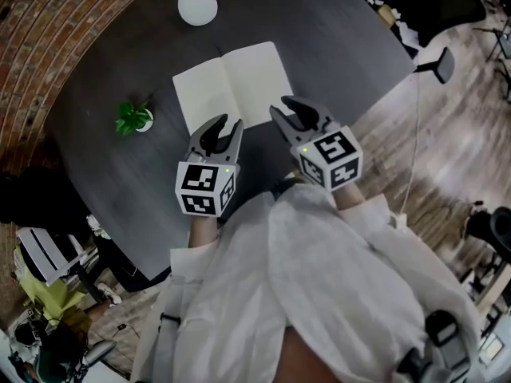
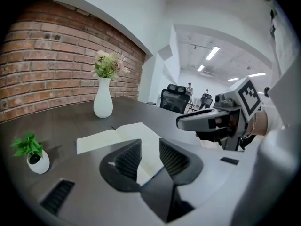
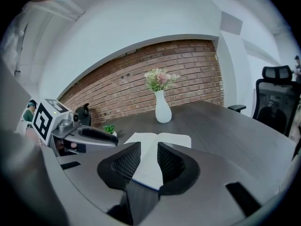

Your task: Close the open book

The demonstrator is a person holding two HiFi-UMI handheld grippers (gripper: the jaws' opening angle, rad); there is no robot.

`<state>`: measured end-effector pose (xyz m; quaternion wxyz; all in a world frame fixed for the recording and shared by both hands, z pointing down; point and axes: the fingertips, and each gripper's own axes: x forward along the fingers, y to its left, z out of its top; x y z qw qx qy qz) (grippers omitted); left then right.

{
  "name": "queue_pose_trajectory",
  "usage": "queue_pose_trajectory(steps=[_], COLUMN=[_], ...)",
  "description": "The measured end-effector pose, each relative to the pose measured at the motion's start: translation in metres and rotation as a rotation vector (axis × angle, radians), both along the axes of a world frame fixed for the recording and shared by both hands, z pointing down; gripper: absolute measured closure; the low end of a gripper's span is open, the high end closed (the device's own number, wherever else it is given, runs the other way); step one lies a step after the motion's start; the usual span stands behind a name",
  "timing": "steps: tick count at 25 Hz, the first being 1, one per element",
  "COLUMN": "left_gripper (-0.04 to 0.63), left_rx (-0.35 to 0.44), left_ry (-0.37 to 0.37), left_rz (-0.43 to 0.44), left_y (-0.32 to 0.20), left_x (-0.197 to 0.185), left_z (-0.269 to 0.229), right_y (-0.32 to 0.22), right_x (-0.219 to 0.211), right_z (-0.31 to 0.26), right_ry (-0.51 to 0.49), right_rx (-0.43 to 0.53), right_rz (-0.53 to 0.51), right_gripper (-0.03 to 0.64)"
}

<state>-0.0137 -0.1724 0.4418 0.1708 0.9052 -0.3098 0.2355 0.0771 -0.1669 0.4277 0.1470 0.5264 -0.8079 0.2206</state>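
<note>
The left gripper [image 2: 149, 142] has its jaws apart with nothing pinched. Only the pale page beyond shows through the gap. The right gripper [image 3: 149, 146], just beside it, is likewise parted and empty. Both point forward and downward at the open book [image 1: 231, 86], which lies flat just ahead of their tips on the dark table [image 1: 112, 70], spine running away from them. Seen from the head view, the left gripper's tips sit by the near edge of the book close to the spine, and the right gripper's by the near corner of the right-hand page. Whether either touches paper I cannot tell.

Beyond the book stands a white vase [image 1: 197, 5] with flowers, and out to the left of the left gripper is a small potted plant [image 1: 134, 118].

The closing looks not yet begun — both pages lie spread and no cover is lifted. One side has yet to be caught, raised and folded over.

No readable writing — the pages look blank, and each gripper's cube [image 1: 206, 188] bears only square black-and-white markers.
</note>
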Motion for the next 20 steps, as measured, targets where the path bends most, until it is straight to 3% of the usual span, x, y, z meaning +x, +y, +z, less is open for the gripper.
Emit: queue_pose_trajectory(steps=[11,20], left_gripper=[0.475,0.461], left_rx=[0.029,0.0], left_ry=[-0.056,-0.097], left_rz=[0.123,0.216], left_y=[-0.006,-0.001], left_x=[0.002,0.021], left_z=[0.022,0.046], right_y=[0.006,0.021], right_x=[-0.005,0.02], right_z=[0.025,0.038], right_ry=[0.032,0.054], right_rx=[-0.07,-0.117], right_rz=[0.067,0.149], right_gripper=[0.528,0.528])
